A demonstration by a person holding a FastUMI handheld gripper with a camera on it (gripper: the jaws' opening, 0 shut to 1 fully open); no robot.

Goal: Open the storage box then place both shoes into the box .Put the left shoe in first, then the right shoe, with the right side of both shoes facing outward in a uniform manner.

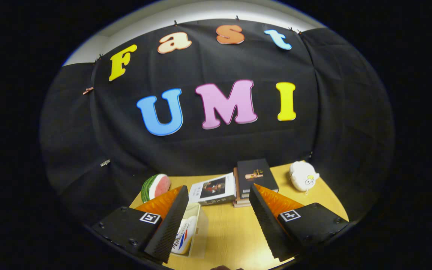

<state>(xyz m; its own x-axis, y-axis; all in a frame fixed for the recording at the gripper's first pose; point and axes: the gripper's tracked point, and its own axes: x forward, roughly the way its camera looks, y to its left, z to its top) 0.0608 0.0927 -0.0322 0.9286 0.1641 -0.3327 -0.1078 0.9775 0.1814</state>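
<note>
Fingers spread wide apart in the gripper view, with the gripper (pixel 218 221) gripping nothing and only bare light wooden tabletop (pixel 234 236) between the two fingers. Just inside the left finger, partly hidden by it: a clear plastic storage box (pixel 197 228) holding a white shoe with red and blue side markings (pixel 184 234), lying close against the near wall. Long axis of that shoe running roughly away from the fingers toward the far end of the box; toe and heel not told apart, since the finger covers much of it. Second shoe position unknown from here. Probably between shoe placements, so best done by raising and turning toward the remaining shoe, taking it across the middle with both pads square to its sides, and matching the heading of the shoe already in. Beyond the fingers, well apart from the box: a slice of toy watermelon (pixel 156 186), a white-covered book lying flat (pixel 213 190), a stack of dark books (pixel 255 176) and a small white plush toy (pixel 303 175).
</note>
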